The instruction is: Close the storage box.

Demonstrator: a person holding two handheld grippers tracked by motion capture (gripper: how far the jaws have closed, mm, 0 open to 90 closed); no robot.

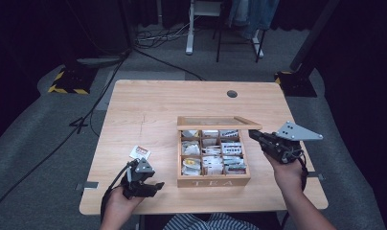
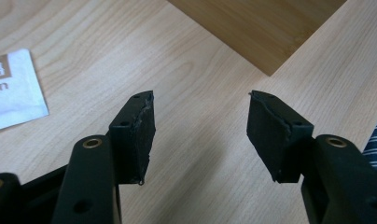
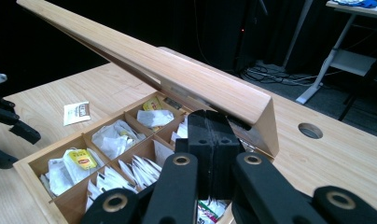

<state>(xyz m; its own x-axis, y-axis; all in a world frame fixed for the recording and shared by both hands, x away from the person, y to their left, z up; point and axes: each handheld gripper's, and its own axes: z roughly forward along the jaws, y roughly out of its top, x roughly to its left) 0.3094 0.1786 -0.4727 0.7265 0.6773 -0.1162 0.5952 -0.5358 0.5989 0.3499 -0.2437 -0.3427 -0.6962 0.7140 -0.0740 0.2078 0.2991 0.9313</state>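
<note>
Where overhead blurs, perhaps Lipton sachets [image 3: 80,161].

My wooden compartmented tea box [image 1: 213,181] sits mid-table [image 1: 148,105]; a white paper sachet [image 1: 140,153] lies left; my left gripper [image 1: 151,188] nearer me.

We saw both tongs built of matte black links, brass-ringed screws set behind each jaw. The left tongs [image 1: 155,186] carried worn, chipped pads [image 2: 136,122]; a grey three-cornered plate sat on top and a black cable trailed behind. The right tongs [image 1: 252,133] bore a larger grey plate dotted with holes.
</note>
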